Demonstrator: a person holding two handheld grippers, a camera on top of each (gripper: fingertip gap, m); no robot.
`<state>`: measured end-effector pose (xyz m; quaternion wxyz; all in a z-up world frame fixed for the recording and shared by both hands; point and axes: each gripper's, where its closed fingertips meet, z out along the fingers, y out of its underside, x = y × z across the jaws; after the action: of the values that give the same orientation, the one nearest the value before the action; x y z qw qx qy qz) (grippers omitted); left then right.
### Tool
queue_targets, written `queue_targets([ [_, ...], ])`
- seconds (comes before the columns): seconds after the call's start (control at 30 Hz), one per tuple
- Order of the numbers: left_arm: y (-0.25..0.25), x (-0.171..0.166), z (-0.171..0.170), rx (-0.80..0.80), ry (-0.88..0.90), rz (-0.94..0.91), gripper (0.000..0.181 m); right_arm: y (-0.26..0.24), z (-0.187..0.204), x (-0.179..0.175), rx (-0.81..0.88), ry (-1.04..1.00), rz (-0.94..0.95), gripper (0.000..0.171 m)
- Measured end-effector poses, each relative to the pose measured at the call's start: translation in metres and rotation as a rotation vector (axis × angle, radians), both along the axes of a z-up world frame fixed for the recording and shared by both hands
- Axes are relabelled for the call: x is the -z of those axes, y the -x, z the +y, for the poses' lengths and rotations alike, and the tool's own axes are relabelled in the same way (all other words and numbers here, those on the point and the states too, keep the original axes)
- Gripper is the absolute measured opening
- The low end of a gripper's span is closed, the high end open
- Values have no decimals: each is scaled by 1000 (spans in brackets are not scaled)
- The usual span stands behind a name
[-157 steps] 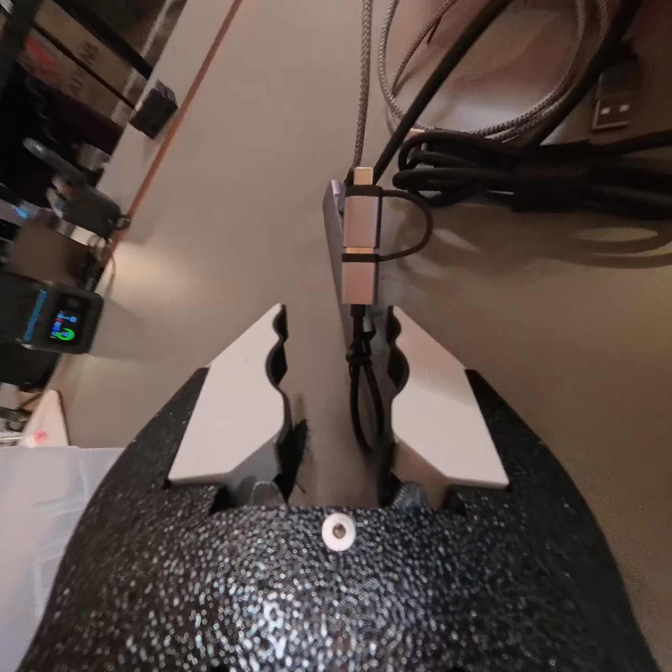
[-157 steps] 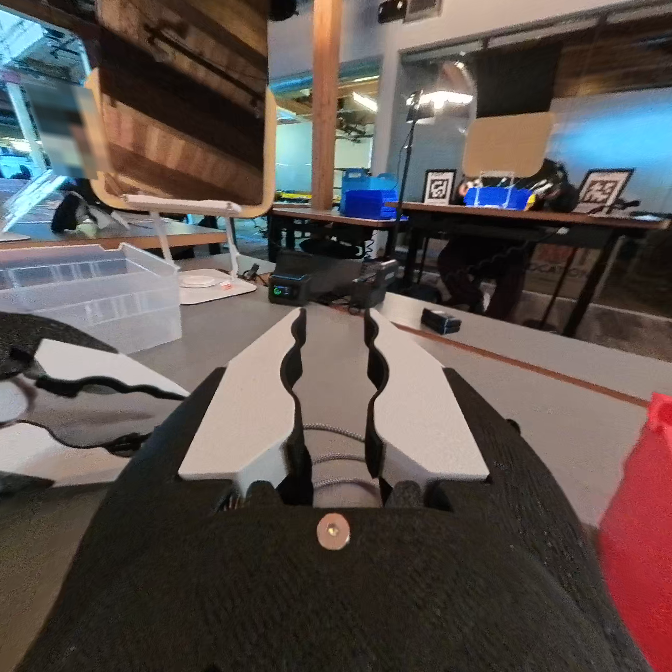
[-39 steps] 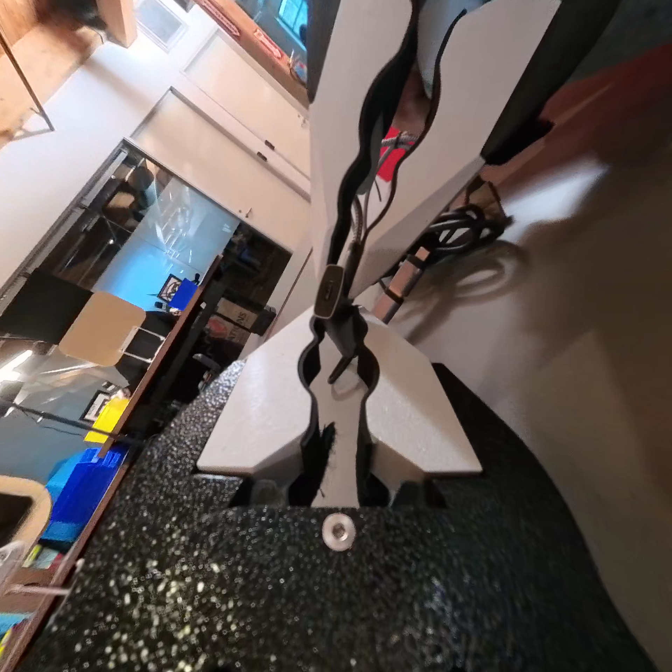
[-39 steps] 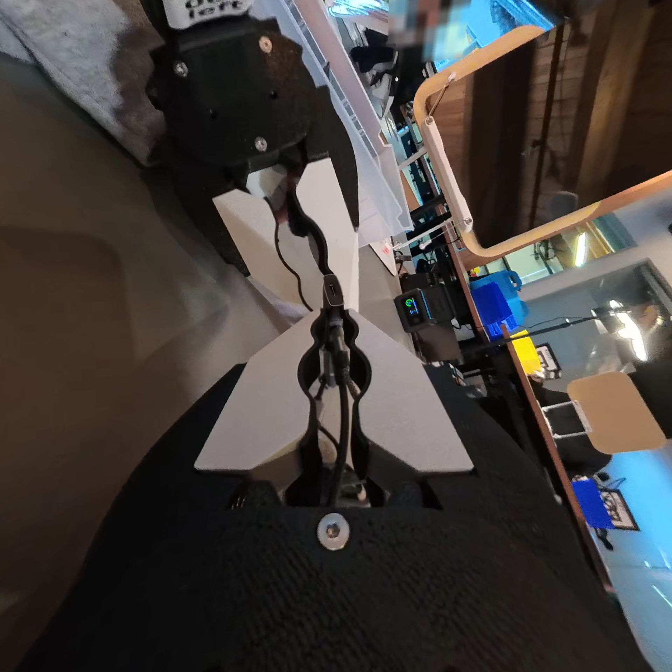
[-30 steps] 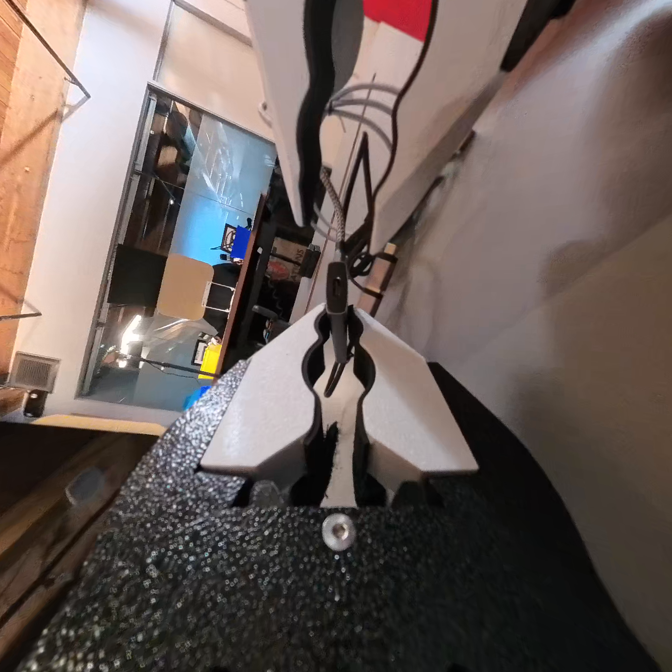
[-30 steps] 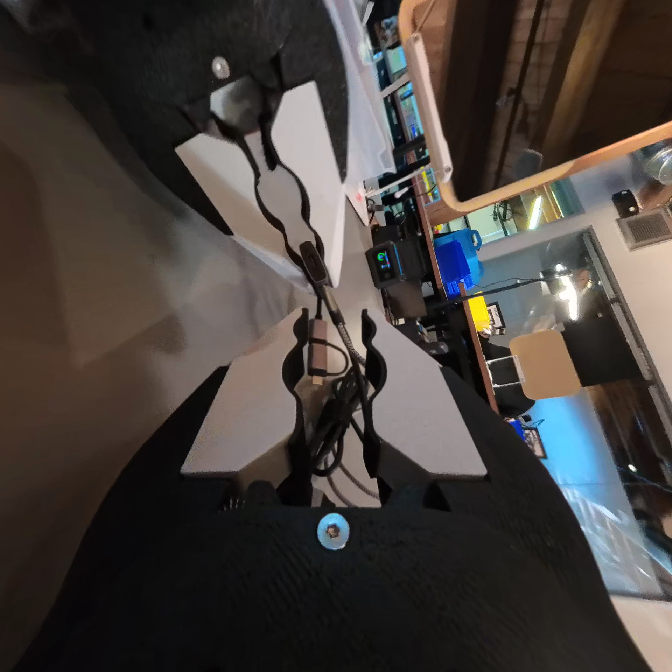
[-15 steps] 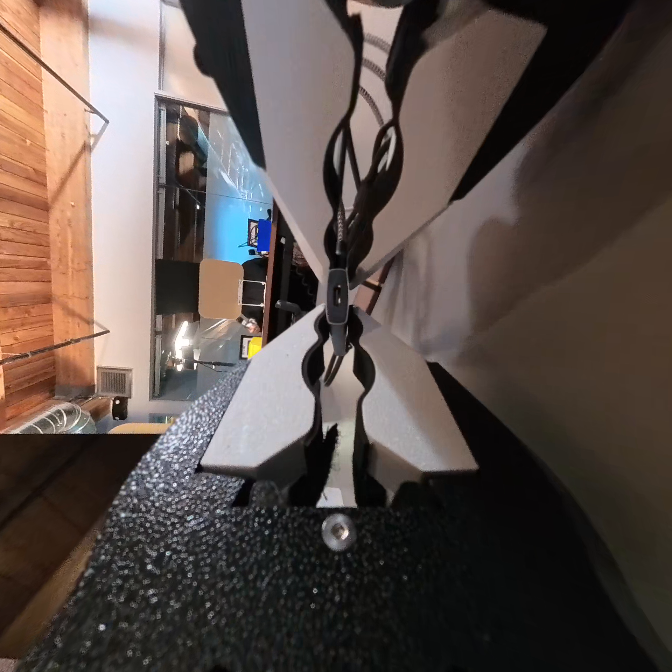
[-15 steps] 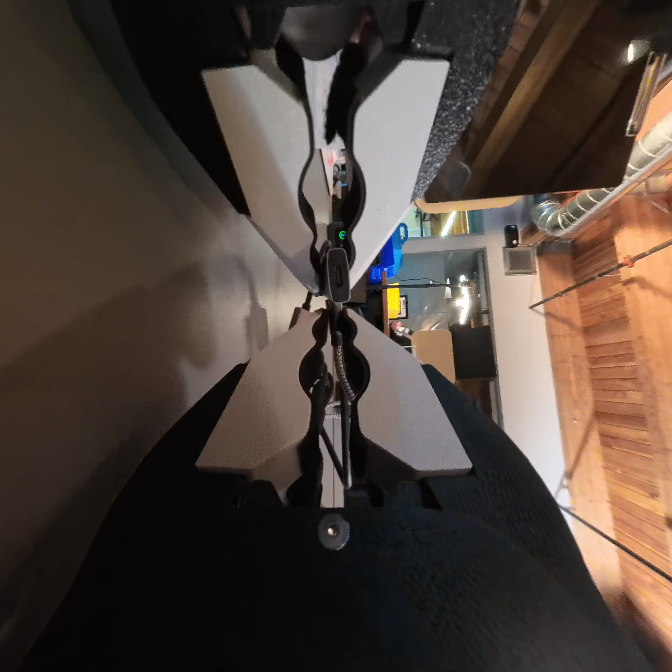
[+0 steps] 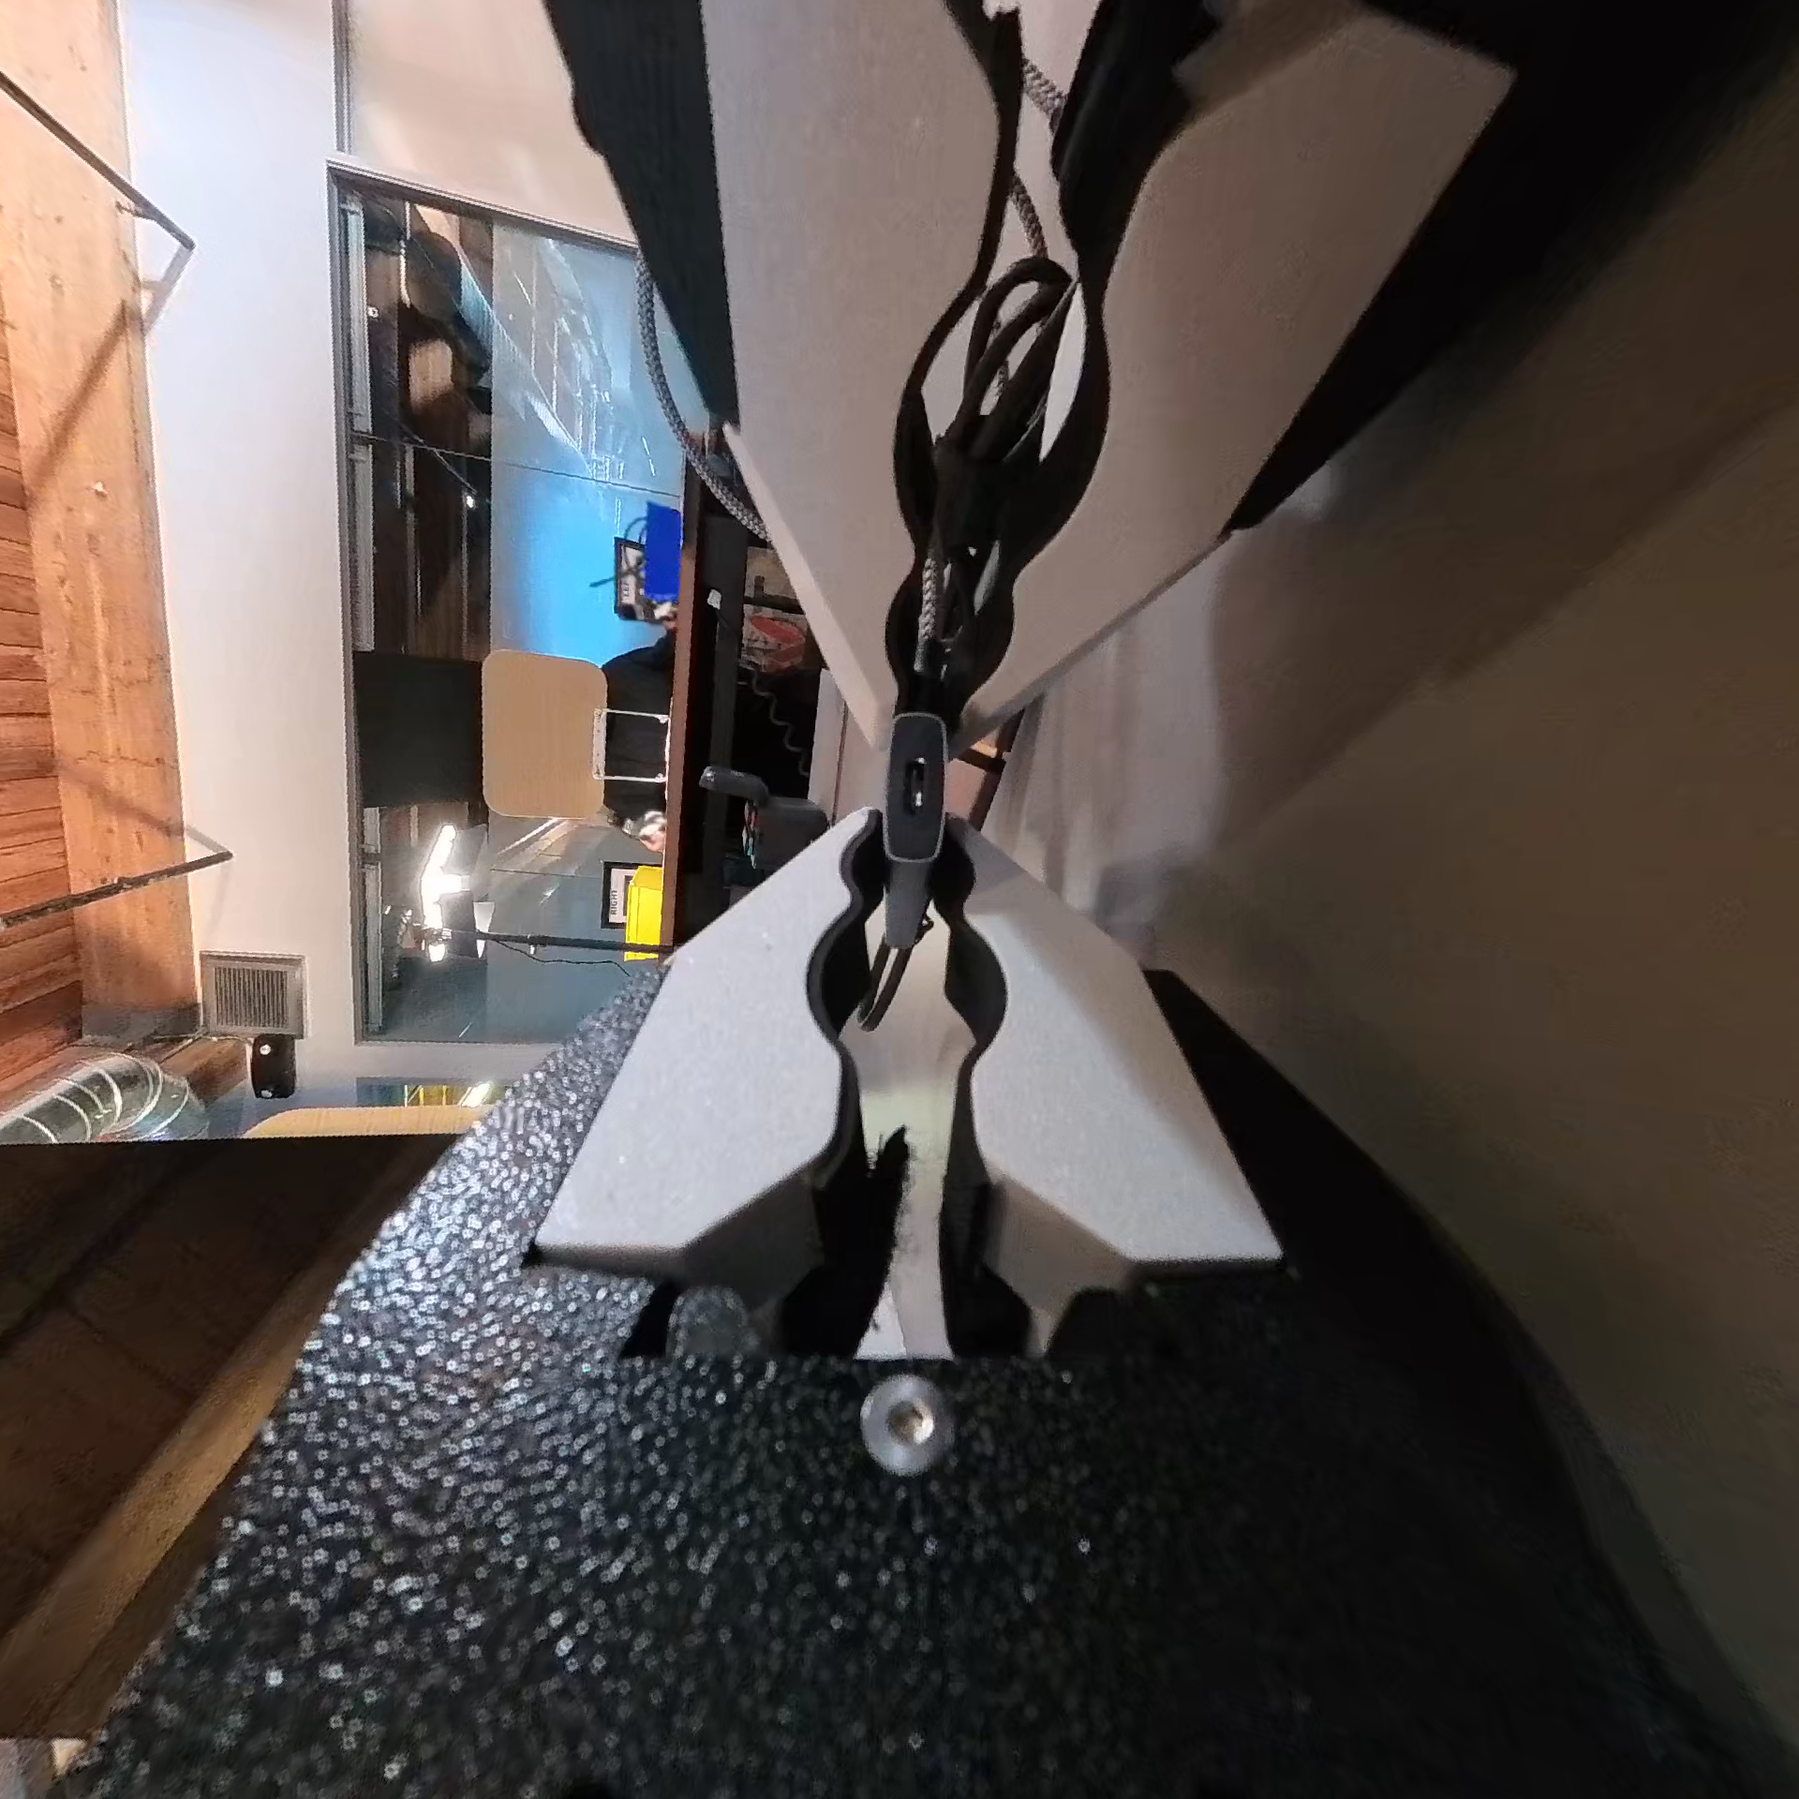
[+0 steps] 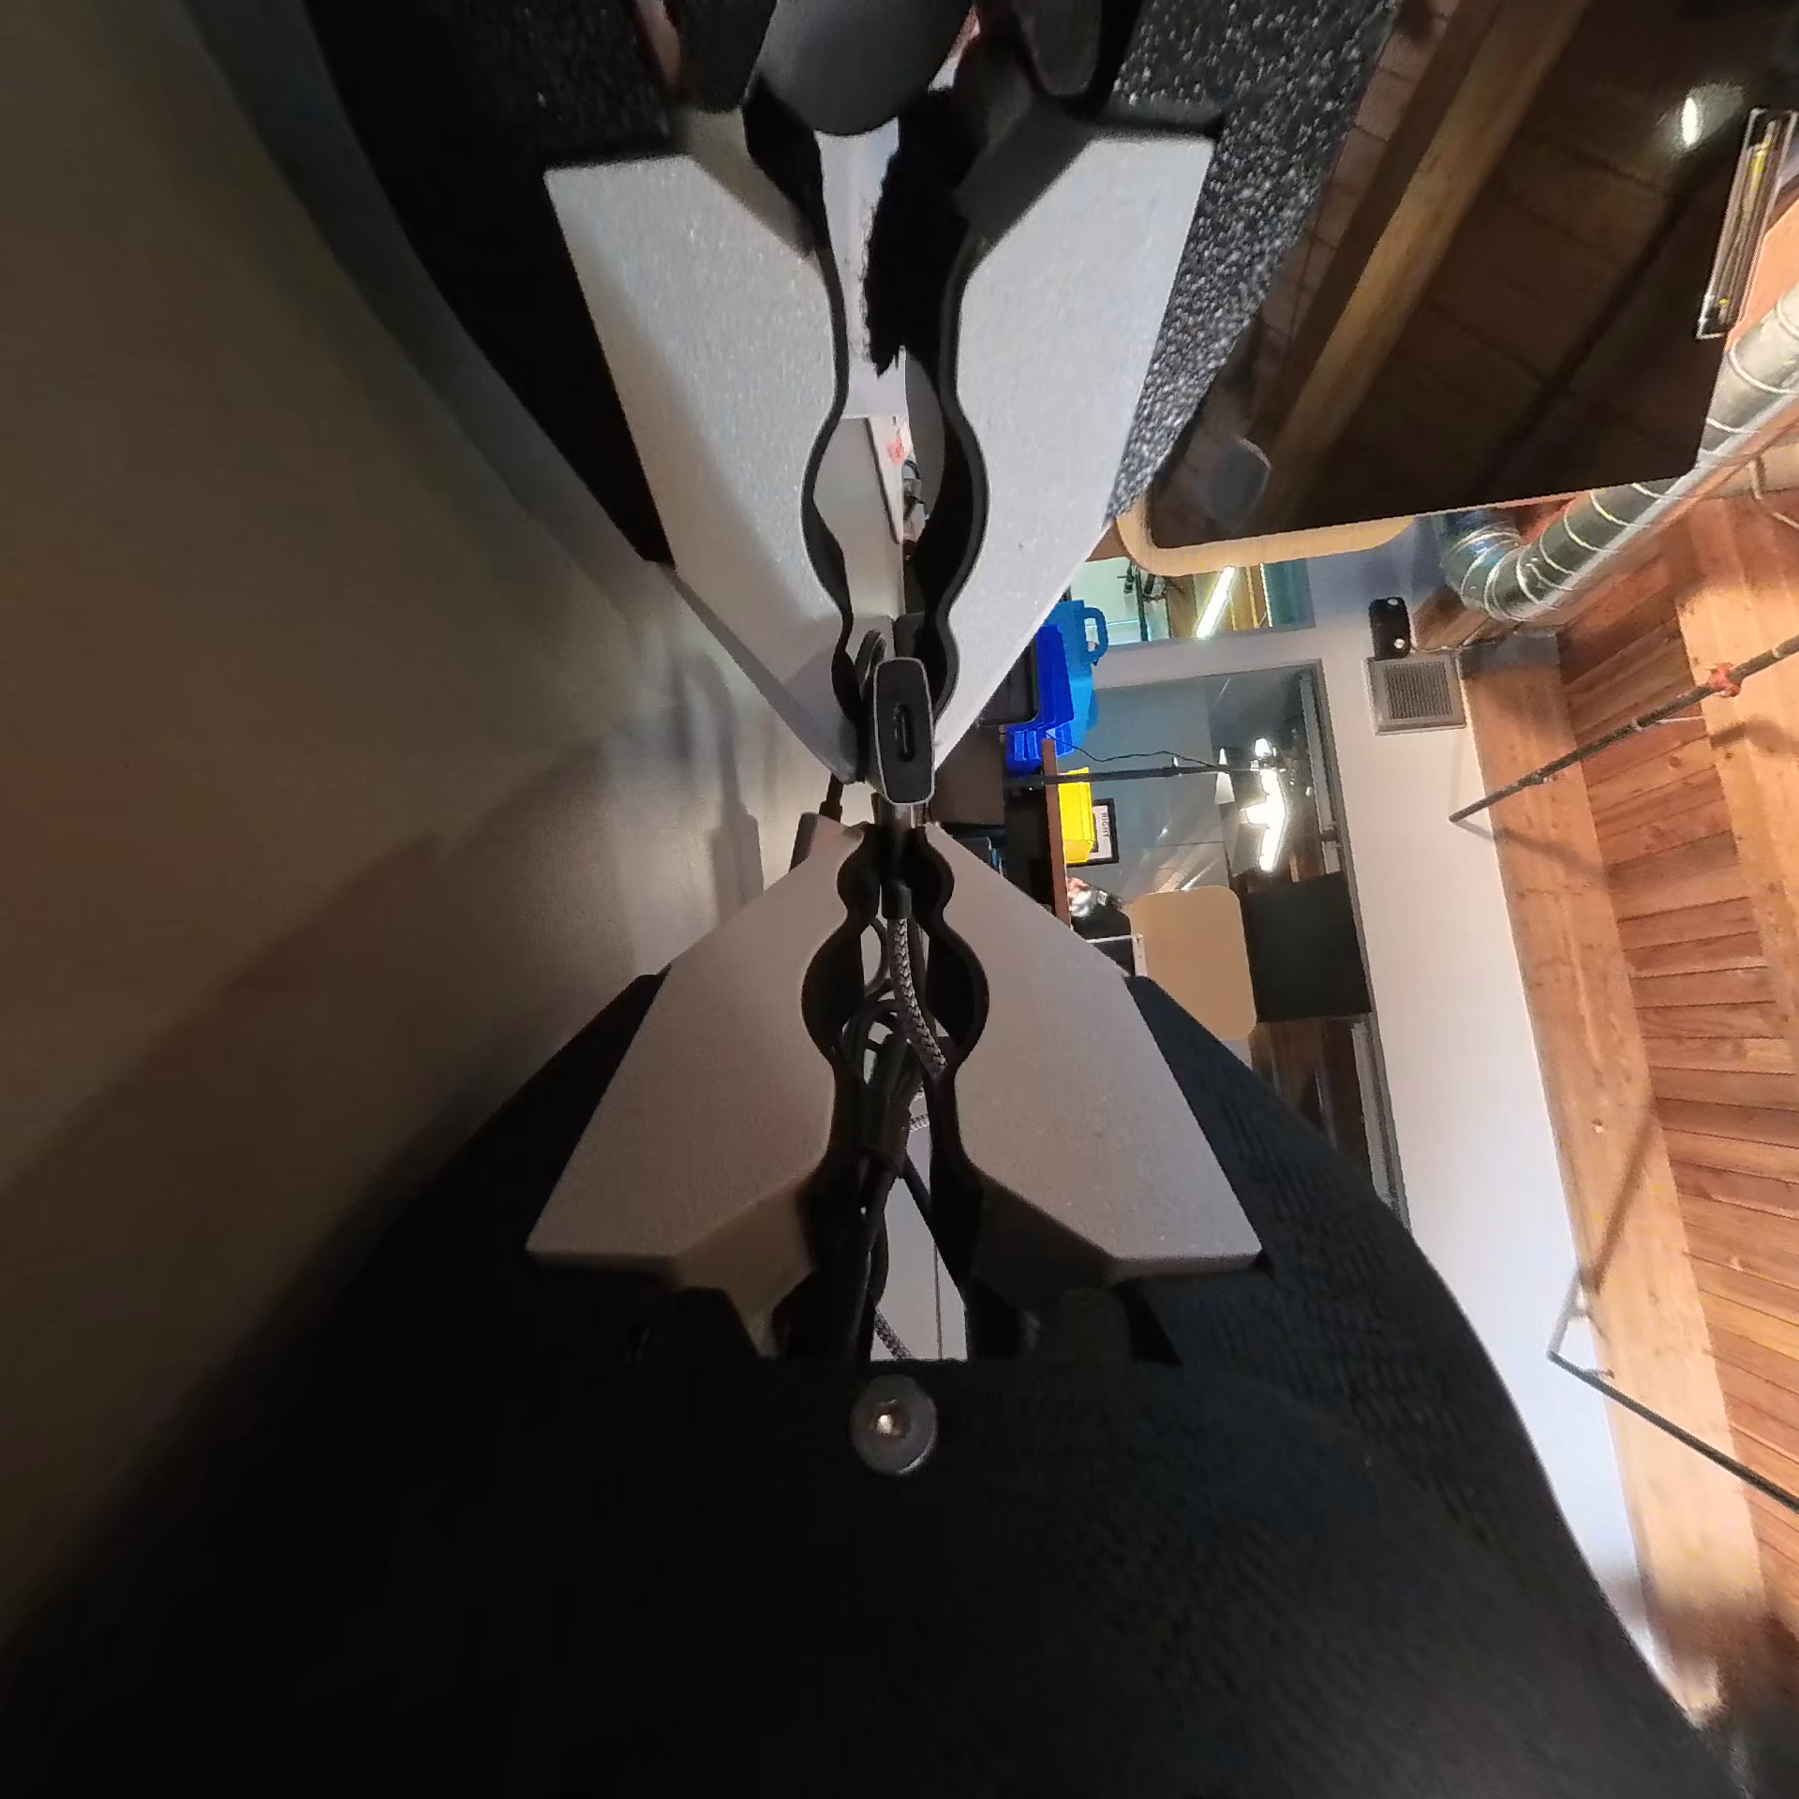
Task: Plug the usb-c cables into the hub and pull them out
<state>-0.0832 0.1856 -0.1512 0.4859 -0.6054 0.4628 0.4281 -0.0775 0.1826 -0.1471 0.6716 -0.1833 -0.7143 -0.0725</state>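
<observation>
The hub (image 9: 913, 790) is clamped at the tip of the left claw (image 9: 910, 857), its port facing the camera. The braided cable (image 10: 903, 959) is pinched by the right claw (image 10: 896, 857), tip to tip with the left claw, and its plug is set at the hub's end; how deep it sits cannot be told. Both claws are held beside the pale table (image 9: 1509, 876).
</observation>
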Motion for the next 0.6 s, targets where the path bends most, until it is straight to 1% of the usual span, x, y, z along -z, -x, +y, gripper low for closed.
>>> queue_targets([
  [0.2,-2,0,-2,-12,7,-22,8,-3,-1,-1,-4,20,3,3],
  [0.33,-8,3,-7,31,25,-32,8,-7,-5,3,19,53,-24,5],
  [0.5,-21,9,-35,172,19,39,8,-17,-31,9,-58,35,-54,4],
  [0.6,-31,10,-57,244,14,37,8,-25,-52,11,-125,38,-60,4],
])
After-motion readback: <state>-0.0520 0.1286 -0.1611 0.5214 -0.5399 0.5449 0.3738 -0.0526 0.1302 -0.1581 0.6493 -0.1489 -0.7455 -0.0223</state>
